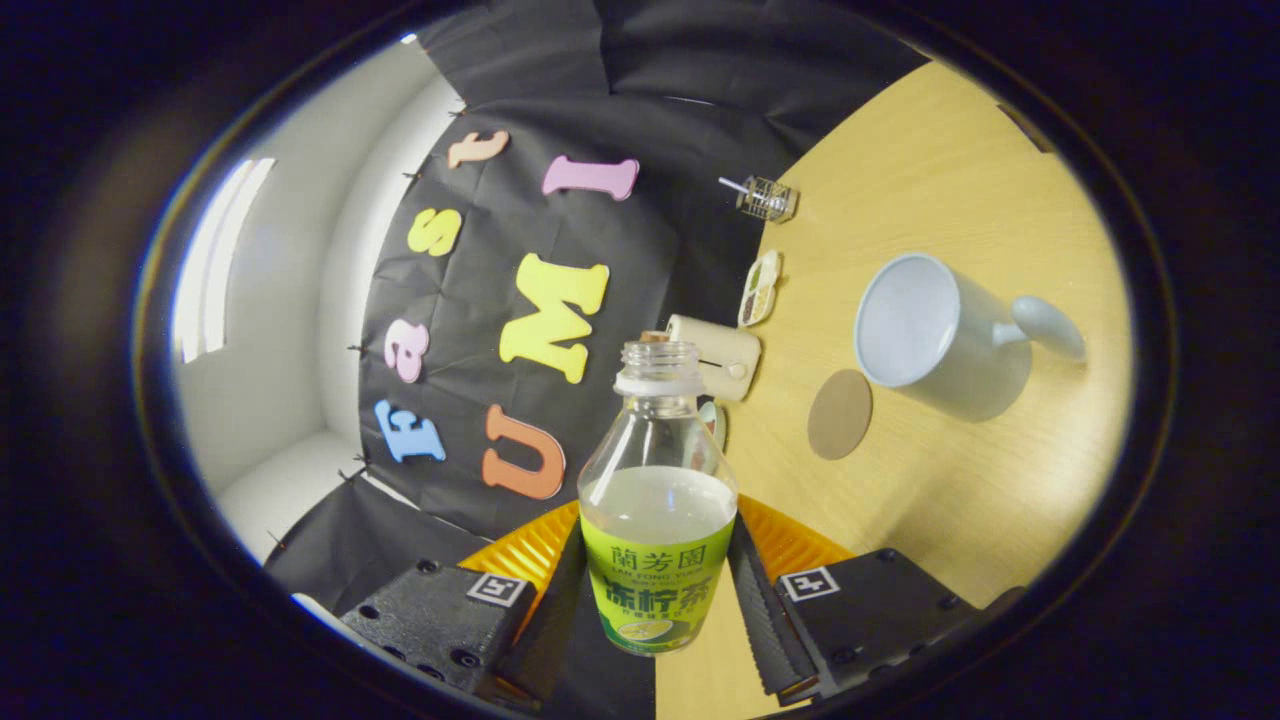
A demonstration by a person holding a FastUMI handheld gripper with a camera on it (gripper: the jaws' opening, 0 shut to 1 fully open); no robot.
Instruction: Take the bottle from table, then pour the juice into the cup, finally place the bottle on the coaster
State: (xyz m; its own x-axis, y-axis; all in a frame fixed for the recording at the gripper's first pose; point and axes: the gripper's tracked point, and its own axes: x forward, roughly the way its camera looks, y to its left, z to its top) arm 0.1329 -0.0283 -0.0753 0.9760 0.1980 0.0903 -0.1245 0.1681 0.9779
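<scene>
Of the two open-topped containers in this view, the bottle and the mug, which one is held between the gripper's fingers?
The capless juice bottle is: both fingers press on its labelled body. The pale mug stands free on the wooden table, beyond the round coaster.

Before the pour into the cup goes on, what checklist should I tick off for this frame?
1. Grip: fingers press both sides of the bottle: ok.
2. Cap off, mouth open: ok.
3. Juice left inside, level near the label top: ok.
4. Cup upright on the table, opening free: ok.
5. Bottle mouth over the cup: not ok, the cup sits off to one side beyond it.
6. Coaster bare, beside the cup: ok.
</scene>
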